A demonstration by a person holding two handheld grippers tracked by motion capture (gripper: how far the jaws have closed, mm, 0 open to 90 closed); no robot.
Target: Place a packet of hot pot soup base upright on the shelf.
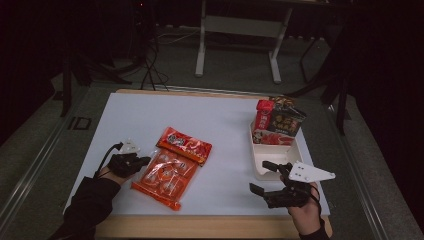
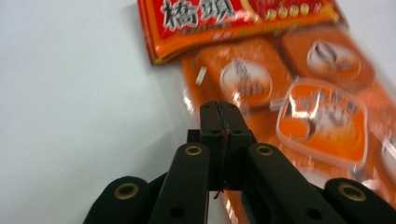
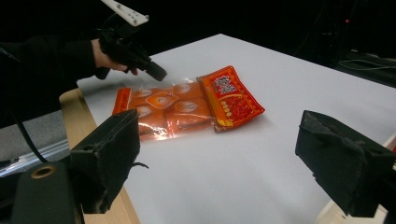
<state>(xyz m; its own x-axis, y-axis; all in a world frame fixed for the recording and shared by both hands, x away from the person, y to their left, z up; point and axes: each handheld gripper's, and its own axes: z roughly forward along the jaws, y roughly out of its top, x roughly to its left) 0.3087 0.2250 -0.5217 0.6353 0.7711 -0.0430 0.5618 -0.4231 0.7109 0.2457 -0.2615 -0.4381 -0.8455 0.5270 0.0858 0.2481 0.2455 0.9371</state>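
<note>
Nearest the table's front edge, the right gripper (image 1: 270,184) is held with its jaws spread wide and nothing between them, just in front of a white tray (image 1: 262,160). At the tray's far end, several snack packs (image 1: 278,125) are seen standing. On the left, the left gripper (image 1: 141,161) is pressed together, its tips at the edge of the orange snack bag (image 1: 167,175), which lies flat on the white table (image 1: 225,120). A red packet (image 1: 185,145) is laid across the bag's far end.
</note>
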